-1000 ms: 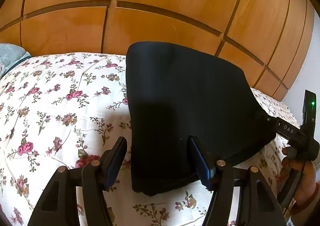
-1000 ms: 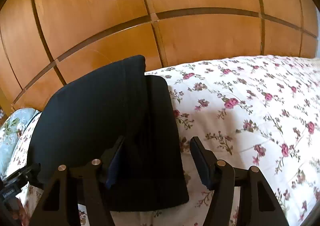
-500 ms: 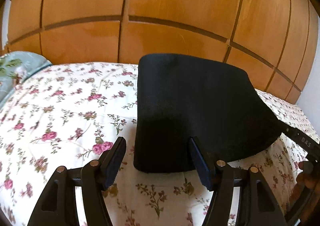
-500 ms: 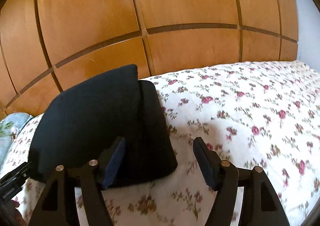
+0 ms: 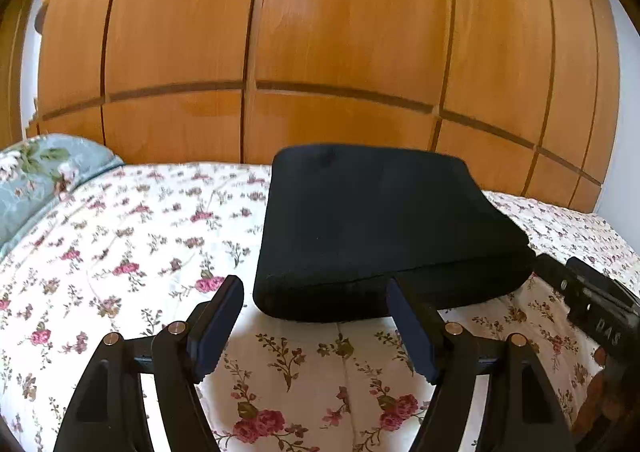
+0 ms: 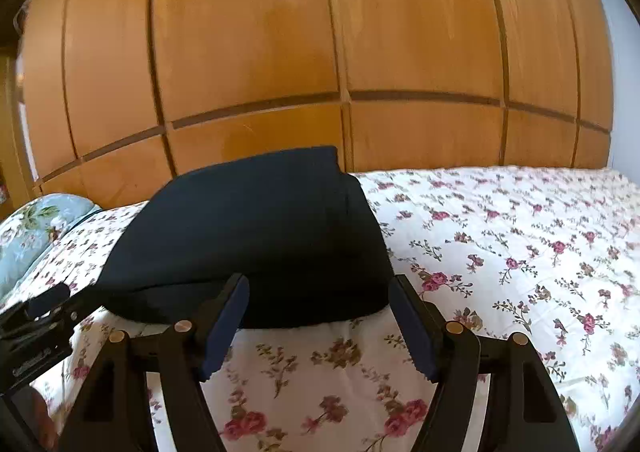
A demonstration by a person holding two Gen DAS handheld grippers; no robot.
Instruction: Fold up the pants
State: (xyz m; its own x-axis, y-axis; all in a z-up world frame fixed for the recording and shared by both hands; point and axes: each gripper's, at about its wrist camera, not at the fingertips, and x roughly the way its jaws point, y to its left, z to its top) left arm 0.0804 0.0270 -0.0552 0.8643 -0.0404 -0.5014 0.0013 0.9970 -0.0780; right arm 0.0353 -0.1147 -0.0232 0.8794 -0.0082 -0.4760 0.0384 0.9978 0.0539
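Both my grippers have pulled back from the black pants, which a second ago lay between my fingers and now sit clear in front of them, a compact folded stack on the floral bedspread near the wooden wardrobe. My left gripper is opening to about as wide as it goes, nothing between its pads, only bedspread beneath. My right gripper is opening too, jaws wide apart and empty, with the near edge of the pants just beyond the tips. From the left view I see the right gripper's body at the stack's right side. I judge the last fold is laid and released, so the folding looks finished
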